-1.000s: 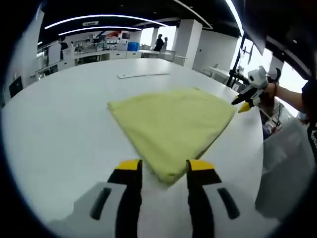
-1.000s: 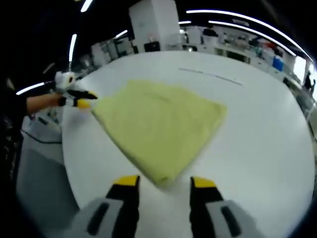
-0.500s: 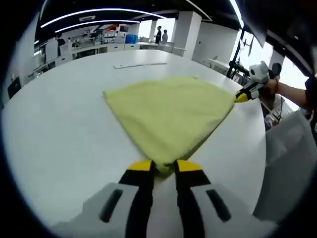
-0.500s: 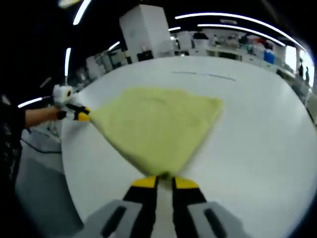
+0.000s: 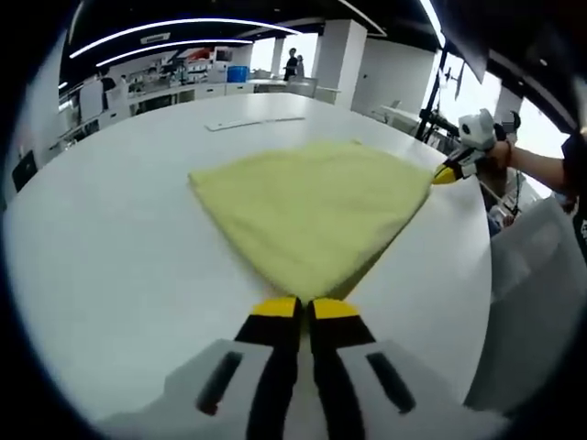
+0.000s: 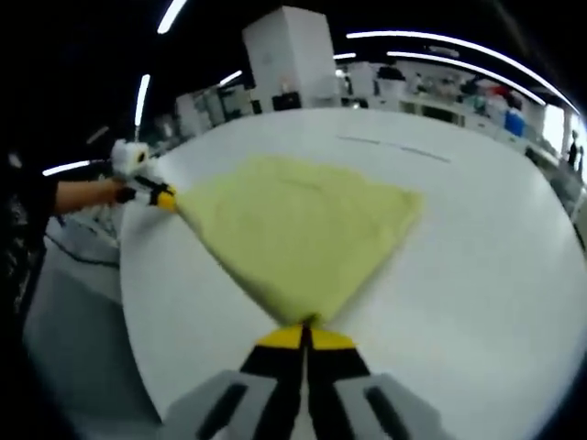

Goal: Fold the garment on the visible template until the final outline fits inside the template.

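Left gripper view showed the white table (image 5: 110, 238) spreading away on the left, with the yellow garment (image 5: 312, 206) lying flat across its middle. The cloth made a rough square set on its point, one corner aimed straight at the left gripper (image 5: 295, 308), whose yellow-tipped jaws stood pressed together on that near corner. Far to the right in this view, the right gripper (image 5: 448, 174) met the neighbouring corner at the table's edge, a hand (image 5: 500, 158) behind it.

Right gripper view gave the mirror of this. At its left the left gripper (image 6: 163, 197) sat on one corner, and at bottom centre the right gripper (image 6: 304, 336) was clenched on the corner nearest it. So each hand held its own end of one edge of the cloth, and the bulk of the fabric lay ahead of both, toward the table's middle. I judged the coming fold would carry that held edge forward over the far side. Both grippers were held low, close over the tabletop. I could not make out a template outline; only a thin line (image 5: 254, 122) lay beyond the cloth.
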The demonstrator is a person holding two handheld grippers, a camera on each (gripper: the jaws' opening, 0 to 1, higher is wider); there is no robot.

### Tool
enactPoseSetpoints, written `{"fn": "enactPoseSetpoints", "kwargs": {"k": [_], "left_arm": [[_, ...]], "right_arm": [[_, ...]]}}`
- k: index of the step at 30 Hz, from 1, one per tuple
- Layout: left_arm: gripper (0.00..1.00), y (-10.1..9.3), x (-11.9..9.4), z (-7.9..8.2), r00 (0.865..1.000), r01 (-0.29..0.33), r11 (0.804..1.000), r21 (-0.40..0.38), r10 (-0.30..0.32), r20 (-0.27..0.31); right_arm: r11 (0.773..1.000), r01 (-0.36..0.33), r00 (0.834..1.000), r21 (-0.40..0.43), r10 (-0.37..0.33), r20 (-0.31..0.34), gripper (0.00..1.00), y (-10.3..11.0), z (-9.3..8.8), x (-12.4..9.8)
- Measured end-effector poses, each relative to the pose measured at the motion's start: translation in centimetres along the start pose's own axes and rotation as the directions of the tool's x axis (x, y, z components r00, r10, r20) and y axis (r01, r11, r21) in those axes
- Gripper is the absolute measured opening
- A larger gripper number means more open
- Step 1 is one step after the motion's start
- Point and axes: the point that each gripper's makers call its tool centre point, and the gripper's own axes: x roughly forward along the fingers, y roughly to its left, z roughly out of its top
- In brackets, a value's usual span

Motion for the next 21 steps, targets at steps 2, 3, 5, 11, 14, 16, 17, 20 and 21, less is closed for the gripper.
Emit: {"fn": "enactPoseSetpoints", "kwargs": {"k": [2,3,5,11,14,16,17,20,21], "left_arm": [[0.0,0.03,-0.01,0.0,1.0,-0.001,1.0,0.007,0.001,-0.004],[0.0,0.03,-0.02,0.01,1.0,-0.001,1.0,0.01,0.001,-0.005],[0.0,0.03,-0.06,0.02,1.0,-0.004,1.0,0.021,0.004,-0.01],[0.01,0.34,-0.11,-0.19,1.0,-0.004,1.0,0.019,0.005,-0.016],[0.01,0.14,-0.06,-0.24,1.0,-0.006,1.0,0.017,0.006,-0.018],[0.01,-0.01,-0.06,-0.25,1.0,-0.005,1.0,0.019,0.005,-0.019],[0.01,-0.02,-0.06,-0.23,1.0,-0.005,1.0,0.02,0.005,-0.019],[0.01,-0.05,-0.11,-0.23,1.0,-0.003,1.0,0.022,0.004,-0.022],[0.01,-0.05,-0.14,-0.24,1.0,-0.003,1.0,0.024,0.004,-0.024]], "right_arm": [[1.0,0.004,1.0,0.008,-0.004,0.009,0.0,-0.37,-0.01,-0.08],[1.0,0.003,1.0,0.001,-0.003,0.008,0.0,-0.51,-0.09,-0.12],[1.0,0.006,1.0,-0.003,-0.005,0.01,0.0,-0.58,-0.09,-0.26],[0.999,0.037,0.999,0.023,-0.038,0.025,0.04,-1.04,-0.21,-0.43],[0.999,0.014,0.999,0.029,-0.015,0.043,0.12,-0.4,-0.06,-0.18],[1.0,0.0,0.998,0.03,-0.002,0.058,0.09,-0.36,-0.01,0.06],[0.999,-0.008,0.998,0.041,0.005,0.064,0.07,-0.3,0.02,0.2],[0.997,-0.024,0.995,0.067,0.018,0.093,0.03,-0.4,0.22,0.45],[0.996,-0.034,0.994,0.088,0.025,0.109,0.02,-0.39,0.41,0.48]]}}
